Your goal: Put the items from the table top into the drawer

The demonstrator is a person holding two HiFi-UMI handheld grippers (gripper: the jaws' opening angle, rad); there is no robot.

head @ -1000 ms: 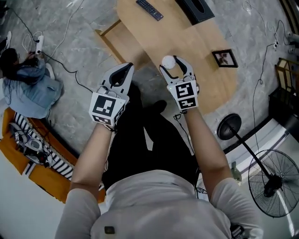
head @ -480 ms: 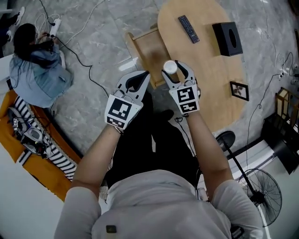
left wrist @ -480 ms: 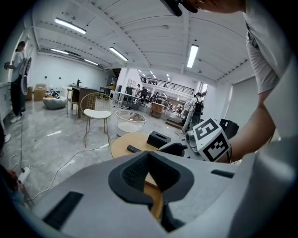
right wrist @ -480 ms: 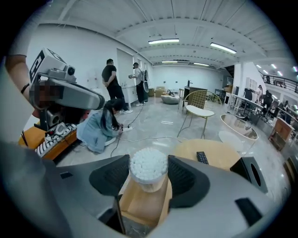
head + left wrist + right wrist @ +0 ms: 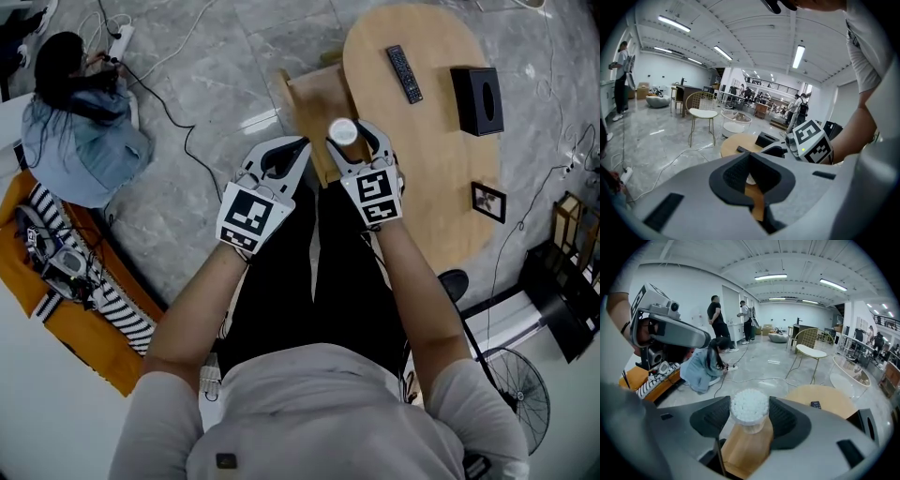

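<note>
Since the earlier frames, the table (image 5: 427, 169) and its open drawer (image 5: 307, 103) have been shifted toward the upper right of the head view, and the clear jar of cotton swabs (image 5: 343, 131) has been carried off the table top to the drawer's near end, at upper centre. The jar is clamped at its sides between the pads of the right gripper (image 5: 351, 139), upright with its white top showing, presumably so that nothing is spilled and it can be lowered straight in. The left gripper (image 5: 287, 152) is held just beside it at centre left, its jaws drawn together on nothing; it appears to be kept clear of the drawer opening. A remote (image 5: 404, 73), a black tissue box (image 5: 476, 100) and a picture frame (image 5: 487, 201) are left on the table at upper right, so the task is judged to be at an early stage.
</note>
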